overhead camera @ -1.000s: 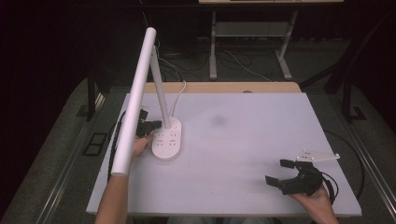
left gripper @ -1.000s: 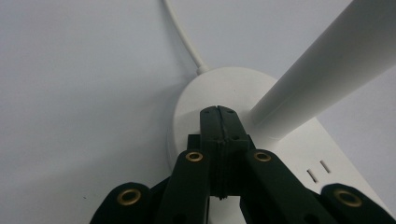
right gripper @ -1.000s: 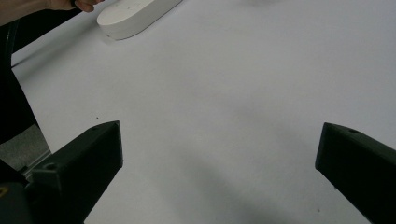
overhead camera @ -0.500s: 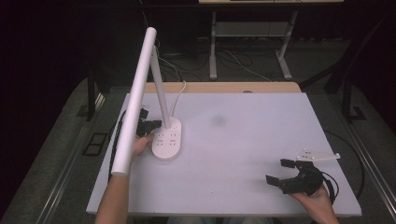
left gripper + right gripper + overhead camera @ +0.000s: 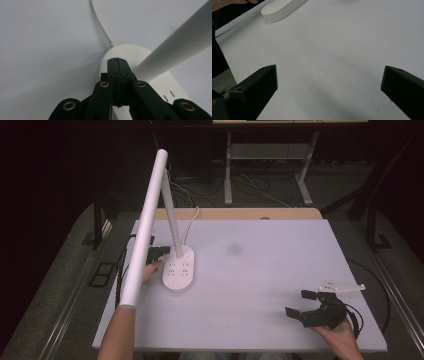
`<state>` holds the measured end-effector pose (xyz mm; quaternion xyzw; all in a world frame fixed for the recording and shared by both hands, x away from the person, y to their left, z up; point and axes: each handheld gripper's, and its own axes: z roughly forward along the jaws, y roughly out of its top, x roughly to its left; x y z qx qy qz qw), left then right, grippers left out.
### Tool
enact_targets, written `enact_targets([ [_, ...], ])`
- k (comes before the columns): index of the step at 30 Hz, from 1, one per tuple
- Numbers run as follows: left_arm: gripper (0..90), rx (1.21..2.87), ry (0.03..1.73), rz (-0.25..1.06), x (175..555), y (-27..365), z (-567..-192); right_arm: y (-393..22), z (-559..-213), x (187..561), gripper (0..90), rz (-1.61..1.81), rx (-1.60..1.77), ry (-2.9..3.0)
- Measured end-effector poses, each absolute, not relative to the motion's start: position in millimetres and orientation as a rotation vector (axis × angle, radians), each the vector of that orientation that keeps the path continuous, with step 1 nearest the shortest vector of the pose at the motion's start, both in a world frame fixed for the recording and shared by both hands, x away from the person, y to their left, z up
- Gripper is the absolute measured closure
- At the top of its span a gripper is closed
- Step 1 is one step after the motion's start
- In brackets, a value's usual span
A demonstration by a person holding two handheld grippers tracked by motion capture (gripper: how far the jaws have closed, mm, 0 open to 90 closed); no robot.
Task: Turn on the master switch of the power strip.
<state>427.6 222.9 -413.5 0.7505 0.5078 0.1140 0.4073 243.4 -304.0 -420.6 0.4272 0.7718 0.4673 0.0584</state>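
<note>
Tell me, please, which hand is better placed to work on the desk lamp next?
Probably the left. The left gripper sits at the lamp base, its shut jaws against the base beside the lamp's stem. The right gripper rests open at the table's near right corner, far from the lamp.

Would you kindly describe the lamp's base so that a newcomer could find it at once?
On the white table, look to its left half, where a tall white desk lamp stands. At the stem's foot lies the lamp base: a flat white oval with small marks on top and a white cord behind.
</note>
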Motion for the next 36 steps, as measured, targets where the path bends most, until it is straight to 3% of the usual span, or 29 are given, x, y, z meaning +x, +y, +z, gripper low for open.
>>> enact_targets([
  [14, 89.9, 1.916, 1.266, 0.337, 420, 236, -390, -304, -420, 243, 0.1, 1.415, 1.294, 2.338],
  [21, 68.5, 1.886, 1.305, 0.334, 408, 243, -377, -304, -420, 243, 0.1, 1.42, 1.291, 2.343],
  [31, 15.8, 1.874, 1.278, 0.304, 386, 247, -368, -304, -419, 242, 0.1, 1.429, 1.292, 2.332],
  [35, 0.0, 1.858, 1.253, 0.279, 377, 246, -370, -304, -418, 242, 0.2, 1.433, 1.297, 2.327],
  [36, 0.0, 1.848, 1.252, 0.283, 374, 246, -370, -304, -418, 242, 0.1, 1.434, 1.294, 2.326],
])
